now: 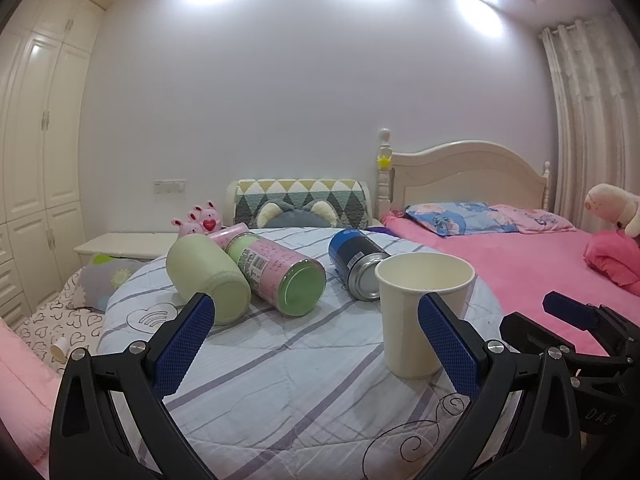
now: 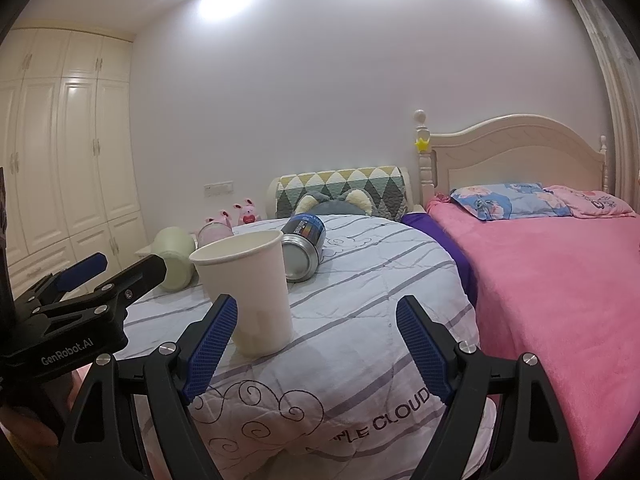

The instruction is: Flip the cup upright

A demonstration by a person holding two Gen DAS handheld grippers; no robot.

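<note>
A white paper cup (image 1: 420,312) stands upright, mouth up, on the striped quilt-covered surface (image 1: 280,380). In the left wrist view it is just beyond my right finger, ahead of the open left gripper (image 1: 320,344). In the right wrist view the cup (image 2: 248,296) stands just beyond the left finger of my open right gripper (image 2: 316,344). Neither gripper holds anything. The left gripper (image 2: 80,276) also shows at the left of the right wrist view, and the right gripper (image 1: 576,320) at the right edge of the left wrist view.
Behind the cup lie a pale green bottle (image 1: 208,280), a pink and green can (image 1: 276,272) and a blue and black can (image 1: 356,260), all on their sides. A pink bed (image 2: 560,280) is to the right. A wardrobe (image 2: 60,160) stands at the left.
</note>
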